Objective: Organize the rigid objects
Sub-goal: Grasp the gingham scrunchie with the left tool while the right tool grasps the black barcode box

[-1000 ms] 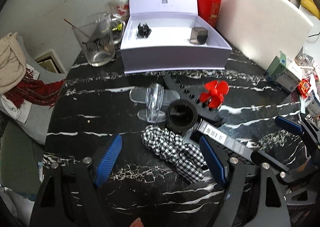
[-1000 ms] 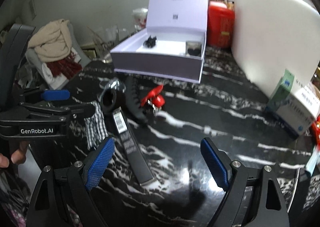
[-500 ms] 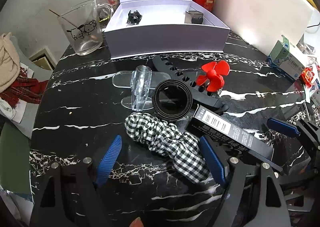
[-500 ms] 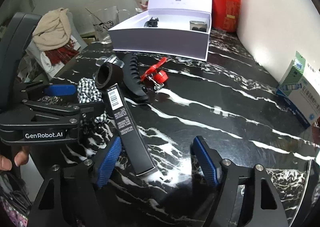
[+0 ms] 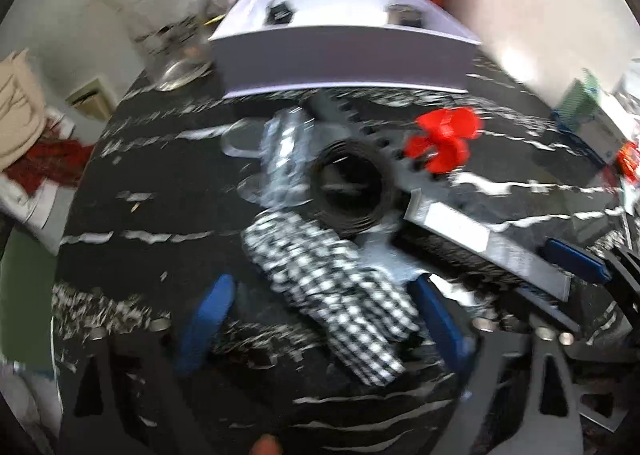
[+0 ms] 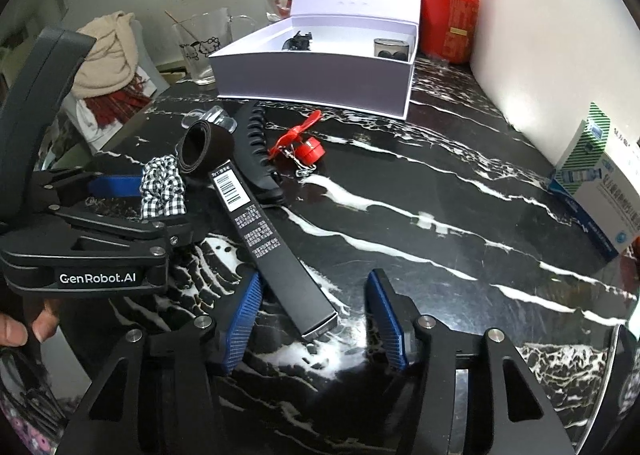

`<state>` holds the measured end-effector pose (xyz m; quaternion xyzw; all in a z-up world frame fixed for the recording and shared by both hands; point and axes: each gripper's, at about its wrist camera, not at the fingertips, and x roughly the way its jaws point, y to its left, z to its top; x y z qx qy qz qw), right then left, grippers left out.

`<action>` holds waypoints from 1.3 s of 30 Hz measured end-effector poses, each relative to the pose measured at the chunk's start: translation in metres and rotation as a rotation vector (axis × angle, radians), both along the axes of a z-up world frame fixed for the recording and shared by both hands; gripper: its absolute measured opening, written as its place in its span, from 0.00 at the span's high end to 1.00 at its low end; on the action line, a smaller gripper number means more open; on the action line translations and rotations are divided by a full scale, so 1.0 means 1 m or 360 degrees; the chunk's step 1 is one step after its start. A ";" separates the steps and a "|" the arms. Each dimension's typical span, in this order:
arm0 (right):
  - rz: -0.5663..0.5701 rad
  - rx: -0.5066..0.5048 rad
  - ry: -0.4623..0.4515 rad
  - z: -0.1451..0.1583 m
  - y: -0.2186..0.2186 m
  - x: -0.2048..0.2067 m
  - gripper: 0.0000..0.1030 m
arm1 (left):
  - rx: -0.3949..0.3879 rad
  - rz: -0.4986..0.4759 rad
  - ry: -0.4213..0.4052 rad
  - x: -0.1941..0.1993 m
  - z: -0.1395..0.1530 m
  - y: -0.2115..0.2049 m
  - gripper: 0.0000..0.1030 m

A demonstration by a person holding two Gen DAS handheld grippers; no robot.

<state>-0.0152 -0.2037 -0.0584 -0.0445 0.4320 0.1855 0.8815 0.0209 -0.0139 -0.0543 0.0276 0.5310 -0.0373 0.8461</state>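
The long black box [image 6: 267, 243] lies flat on the black marble table [image 6: 440, 223], its far end touching the black ring [image 6: 204, 147] and its near end reaching in between the right gripper [image 6: 316, 319] fingers; a white barcode label sits on its upper face, with small white print below that is too fine to read. The right gripper's blue pads stand at a middling gap and have just been closing, with the box end between them; the left pad [image 6: 242, 321] is just beside the box edge, though whether it touches I cannot tell, and the right pad is clear of it. Beside the box lie a black toothed hair clip [image 6: 256, 151], a red propeller toy [image 6: 298, 143] and a black-and-white checked scrunchie [image 6: 162, 187], with a clear plastic piece [image 6: 210, 117] behind the ring. The left gripper [image 5: 320, 319], marked "GenRobot.AI" on its body, has just been opening and stands wide, its blue pads on either side of the scrunchie's near end without pressing it; that view is blurred. Farther back sits an open lavender gift box [image 6: 316, 75], its raised lid reading something like "uLucky" above a QR code, with two small dark items inside. A glass mug [image 6: 202, 51] with cartoon figures stands to its left, a red container [image 6: 448, 19] to its right, and a blue-and-white carton [image 6: 592, 187] with Chinese print at the table's right edge.
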 end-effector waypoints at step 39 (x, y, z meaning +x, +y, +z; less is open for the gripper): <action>0.0127 0.0016 0.0032 0.002 0.022 0.002 0.55 | -0.0041 0.0180 -0.0159 -0.019 0.000 0.042 0.25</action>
